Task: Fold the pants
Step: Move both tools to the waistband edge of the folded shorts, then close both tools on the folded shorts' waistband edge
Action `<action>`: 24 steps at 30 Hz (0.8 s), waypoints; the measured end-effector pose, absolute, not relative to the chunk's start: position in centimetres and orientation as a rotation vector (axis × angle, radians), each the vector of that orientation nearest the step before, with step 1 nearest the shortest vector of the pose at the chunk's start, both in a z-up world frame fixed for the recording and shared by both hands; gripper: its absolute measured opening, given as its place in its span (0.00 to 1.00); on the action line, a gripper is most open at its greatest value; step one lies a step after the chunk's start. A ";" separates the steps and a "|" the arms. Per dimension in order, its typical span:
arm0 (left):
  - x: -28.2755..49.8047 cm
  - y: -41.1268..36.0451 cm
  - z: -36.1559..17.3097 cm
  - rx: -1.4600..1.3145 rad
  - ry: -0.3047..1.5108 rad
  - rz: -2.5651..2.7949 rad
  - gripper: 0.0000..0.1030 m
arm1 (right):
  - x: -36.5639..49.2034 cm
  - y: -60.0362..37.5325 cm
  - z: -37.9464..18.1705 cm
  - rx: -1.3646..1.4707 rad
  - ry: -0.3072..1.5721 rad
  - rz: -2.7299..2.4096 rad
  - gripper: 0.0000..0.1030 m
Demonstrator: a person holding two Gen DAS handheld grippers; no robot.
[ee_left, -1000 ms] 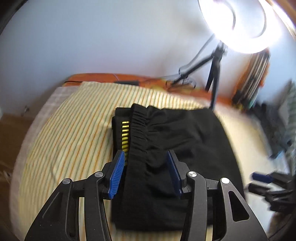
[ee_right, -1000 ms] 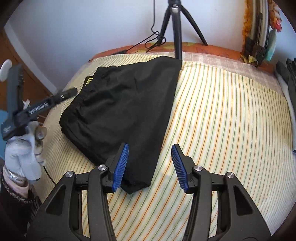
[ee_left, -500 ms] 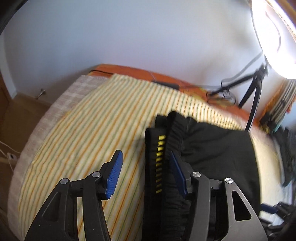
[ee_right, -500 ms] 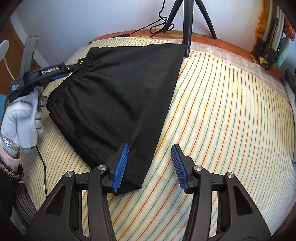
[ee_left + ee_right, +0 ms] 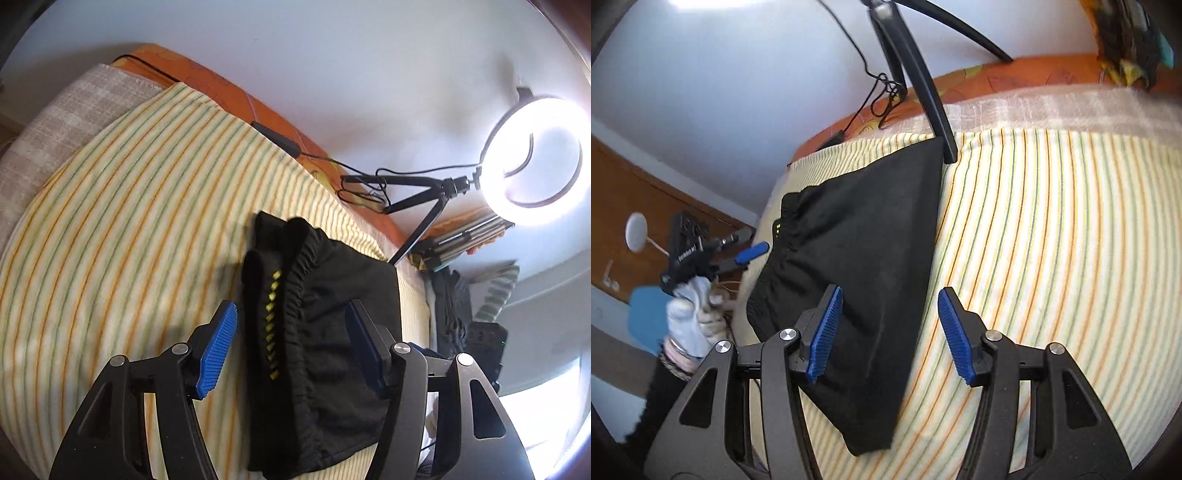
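Note:
The black pants (image 5: pixel 325 343) lie folded on the yellow striped bed cover (image 5: pixel 122 229), the elastic waistband with yellow marks (image 5: pixel 275 317) facing me. My left gripper (image 5: pixel 291 350) is open above the waistband end, empty. In the right wrist view the folded pants (image 5: pixel 864 266) lie at the left of the bed cover (image 5: pixel 1052 240). My right gripper (image 5: pixel 890 332) is open and empty over the pants' near right edge. The left gripper (image 5: pixel 738 254) shows there at the far left, held in a gloved hand, beside the waistband.
A ring light (image 5: pixel 532 162) on a small tripod (image 5: pixel 417 199) stands at the bed's far edge; its leg (image 5: pixel 923 92) touches the pants' far corner. Cables run along the orange edge (image 5: pixel 280 144). Dark clothes (image 5: pixel 454 306) lie at the right. A wooden door (image 5: pixel 646 206) is at the left.
Both grippers have tilted and shifted; the left one swung back over the waistband end. The right one rose and rolled. The pants have not moved. Both stay open.

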State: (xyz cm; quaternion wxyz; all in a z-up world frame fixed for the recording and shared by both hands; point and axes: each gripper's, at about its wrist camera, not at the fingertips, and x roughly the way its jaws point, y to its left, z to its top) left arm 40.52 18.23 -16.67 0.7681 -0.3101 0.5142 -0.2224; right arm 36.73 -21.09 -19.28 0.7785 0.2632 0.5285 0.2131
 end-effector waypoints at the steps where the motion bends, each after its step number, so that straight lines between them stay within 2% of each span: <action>1: 40.7 18.3 -16.9 -0.682 1.119 -0.483 0.59 | 37.2 -21.2 -19.7 0.576 1.149 0.461 0.55; 8: 41.7 17.1 -18.3 -0.665 1.151 -0.537 0.59 | 38.4 -21.9 -21.0 0.628 1.146 0.493 0.55; 18: 43.6 14.8 -18.2 -0.582 1.100 -0.556 0.59 | 39.6 -20.8 -20.8 0.612 1.111 0.562 0.55; 23: 43.9 14.6 -18.3 -0.561 1.075 -0.578 0.56 | 39.7 -19.8 -20.4 0.620 1.093 0.585 0.54; 24: 43.9 14.4 -18.3 -0.548 1.070 -0.579 0.53 | 39.9 -20.0 -20.5 0.622 1.089 0.586 0.53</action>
